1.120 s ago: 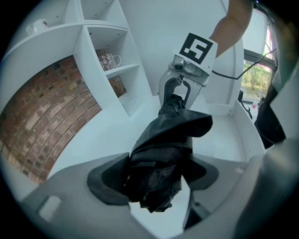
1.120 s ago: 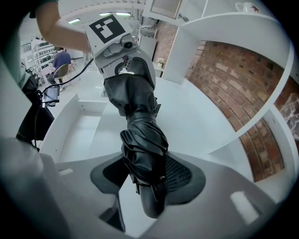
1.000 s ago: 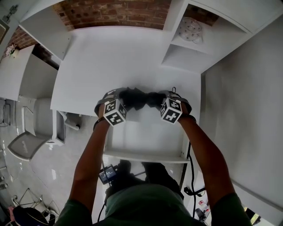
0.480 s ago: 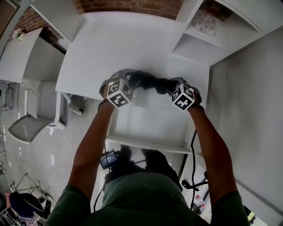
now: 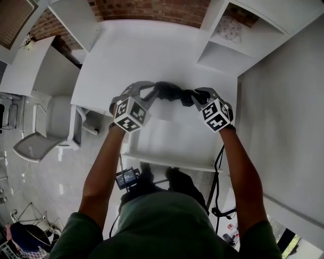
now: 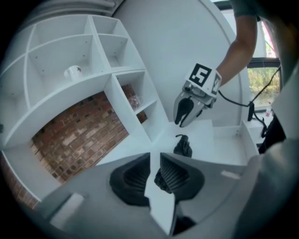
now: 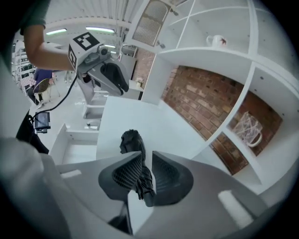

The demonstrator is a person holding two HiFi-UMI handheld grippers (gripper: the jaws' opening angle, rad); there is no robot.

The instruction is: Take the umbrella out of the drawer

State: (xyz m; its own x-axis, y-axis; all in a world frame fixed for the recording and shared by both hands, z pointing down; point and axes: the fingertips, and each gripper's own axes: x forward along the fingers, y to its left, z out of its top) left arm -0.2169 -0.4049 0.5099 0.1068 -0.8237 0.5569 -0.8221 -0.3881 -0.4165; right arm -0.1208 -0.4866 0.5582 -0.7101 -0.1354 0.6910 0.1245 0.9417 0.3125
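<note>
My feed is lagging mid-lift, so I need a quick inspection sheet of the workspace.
Surface: white desk, nothing seen on it.
Job's things: folded black umbrella, lifted clear of the open drawer.
Clutter: nothing seen.
Grippers: left gripper and right gripper, jaws closing, one umbrella end between each pair.
Cables: black cable hanging right of the drawer.
Surroundings: brick wall, shelves, mug, chair.
</note>
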